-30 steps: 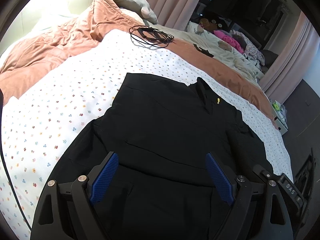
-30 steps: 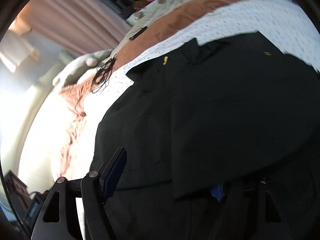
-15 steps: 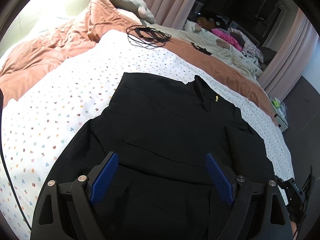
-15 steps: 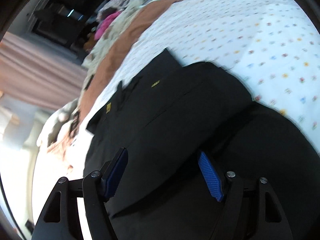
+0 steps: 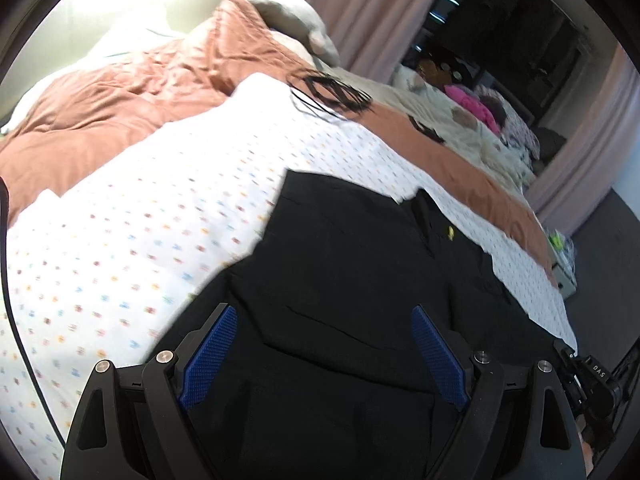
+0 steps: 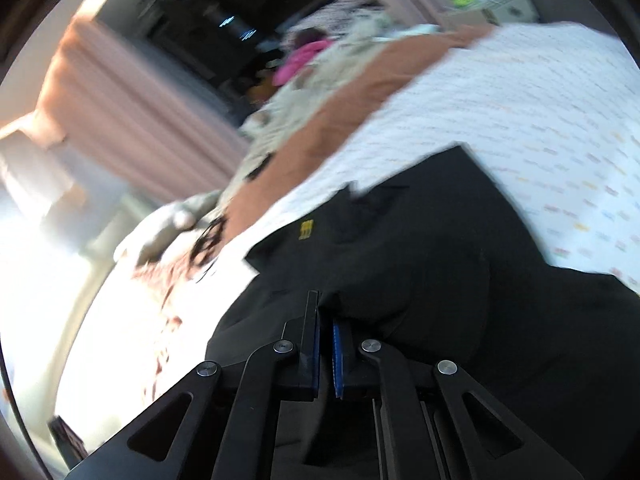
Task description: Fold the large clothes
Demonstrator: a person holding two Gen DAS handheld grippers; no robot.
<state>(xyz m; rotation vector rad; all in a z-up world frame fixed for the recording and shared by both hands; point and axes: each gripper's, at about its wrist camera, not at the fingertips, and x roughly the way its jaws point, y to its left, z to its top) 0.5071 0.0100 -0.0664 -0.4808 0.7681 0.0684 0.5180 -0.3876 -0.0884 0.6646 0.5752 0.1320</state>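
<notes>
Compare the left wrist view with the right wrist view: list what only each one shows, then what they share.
Only the left wrist view: the left gripper, open above the black garment, and a dark floor beyond the bed's far edge.

Only the right wrist view: the right gripper, shut, with a fold of the garment bunched at its fingertips; whether it pinches the cloth is unclear.

Both: the black garment with its yellow mark, the dotted white sheet, the rust-coloured blanket, pink curtains.

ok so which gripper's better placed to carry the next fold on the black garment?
Right. The right gripper looks shut on a raised fold of the black garment, so it can likely pull that across. The left gripper is wide open above the cloth, gripping nothing.
</notes>
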